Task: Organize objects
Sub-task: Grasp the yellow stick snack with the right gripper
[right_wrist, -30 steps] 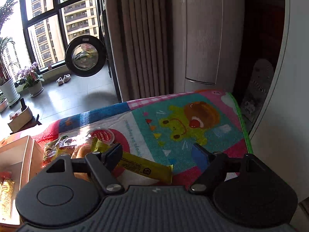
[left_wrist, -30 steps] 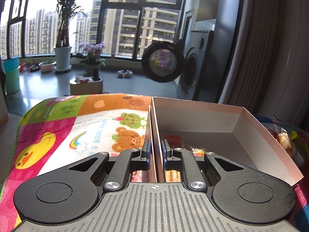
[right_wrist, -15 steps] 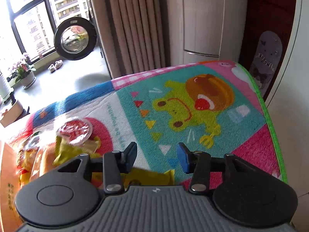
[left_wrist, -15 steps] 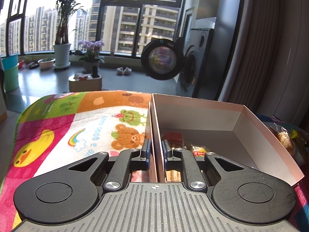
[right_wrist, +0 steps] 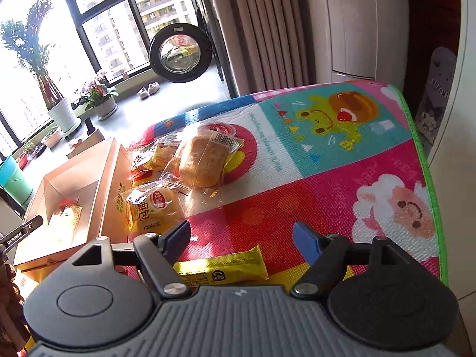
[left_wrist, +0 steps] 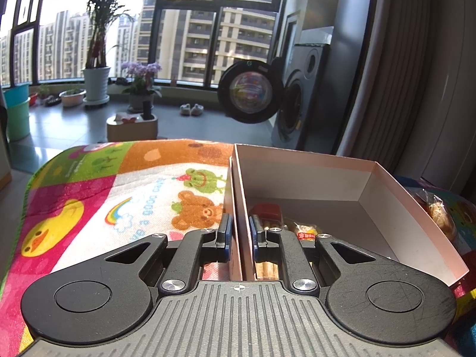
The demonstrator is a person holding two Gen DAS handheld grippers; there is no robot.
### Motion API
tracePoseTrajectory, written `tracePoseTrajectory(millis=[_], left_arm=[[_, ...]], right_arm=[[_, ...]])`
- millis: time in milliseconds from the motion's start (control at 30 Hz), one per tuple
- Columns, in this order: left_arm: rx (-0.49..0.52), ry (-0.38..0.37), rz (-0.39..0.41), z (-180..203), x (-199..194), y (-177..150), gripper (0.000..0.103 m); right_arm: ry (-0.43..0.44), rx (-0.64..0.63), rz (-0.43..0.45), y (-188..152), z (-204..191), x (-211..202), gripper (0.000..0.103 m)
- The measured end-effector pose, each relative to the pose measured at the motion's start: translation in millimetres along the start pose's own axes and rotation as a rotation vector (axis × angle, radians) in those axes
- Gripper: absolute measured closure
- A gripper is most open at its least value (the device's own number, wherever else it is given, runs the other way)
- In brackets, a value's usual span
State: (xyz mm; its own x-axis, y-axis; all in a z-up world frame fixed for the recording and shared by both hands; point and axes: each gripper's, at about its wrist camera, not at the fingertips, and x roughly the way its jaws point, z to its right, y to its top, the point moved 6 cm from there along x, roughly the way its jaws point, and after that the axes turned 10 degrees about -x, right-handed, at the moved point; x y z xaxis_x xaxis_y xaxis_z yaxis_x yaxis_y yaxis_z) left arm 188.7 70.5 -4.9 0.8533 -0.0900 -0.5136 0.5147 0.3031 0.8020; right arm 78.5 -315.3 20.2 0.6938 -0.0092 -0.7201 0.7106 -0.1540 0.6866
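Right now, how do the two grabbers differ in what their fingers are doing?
The left gripper has its fingers shut on the side wall of the box, one inside and one outside. The right gripper has its fingers spread wide and holds nothing. The left one sits at the box; the right one hangs over the mat, above a yellow snack bar. Both are black with blue finger pads.

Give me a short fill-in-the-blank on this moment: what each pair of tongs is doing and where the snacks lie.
1. The left tongs are shut on the wall of the ____.
2. The right tongs are ____ and hold nothing.
3. The yellow snack bar lies on the mat just below the ____ tongs.
4. The wrapped bread lies ____ the box.

Missing words: box; open; right; outside
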Motion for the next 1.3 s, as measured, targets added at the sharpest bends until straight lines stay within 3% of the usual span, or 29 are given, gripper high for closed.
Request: tracePoseTrajectory(millis=[167,333,433,600,733,867,967,1100,1300], left_arm=[[-0.002,-0.001,-0.001,0.6,-0.1,-0.2,0.088],[-0.001,0.0,0.0,0.4,-0.1,-0.1,0.088],[-0.002,0.0,-0.001,0.4,0.0,0.0,0.088],[0.004,0.004,0.002,0.7,-0.5,-0.2,0.088],[0.004,0.003,0.001,0.9,-0.5,-0.4,0.088],[0.0,0.001,-0.001,0.5,-0.9,0.0,0.088],[-0.003,-0.002,-0.003,0.0,-1.2,0.2,0.088],[-0.003,-0.001,-0.003,-0.3,-1.3,0.4,0.088],[0.0,0.002,-0.002,-0.5,-1.1,0.6,0.088]], right_arm=[[0.061,0.024,-0.055,-12.9,-4.8,8.7,0.023],[0.193,0.118,-0.169,-36.9,-21.6,26.3,0.023],[0.208,0.13,-0.168,-36.2,-26.9,33.9,0.02],[0.149,0.164,-0.105,-13.8,-26.3,57.4,0.02],[0.055,0.037,-0.065,-3.7,-46.8,70.9,0.019],[0.046,-0.05,-0.068,-7.5,-64.0,70.9,0.02],[0.036,-0.107,-0.079,-15.5,-67.9,63.1,0.025],[-0.011,-0.191,-0.099,-31.1,-66.3,45.6,0.042],[-0.097,-0.174,-0.111,-48.0,-40.6,24.4,0.045]])
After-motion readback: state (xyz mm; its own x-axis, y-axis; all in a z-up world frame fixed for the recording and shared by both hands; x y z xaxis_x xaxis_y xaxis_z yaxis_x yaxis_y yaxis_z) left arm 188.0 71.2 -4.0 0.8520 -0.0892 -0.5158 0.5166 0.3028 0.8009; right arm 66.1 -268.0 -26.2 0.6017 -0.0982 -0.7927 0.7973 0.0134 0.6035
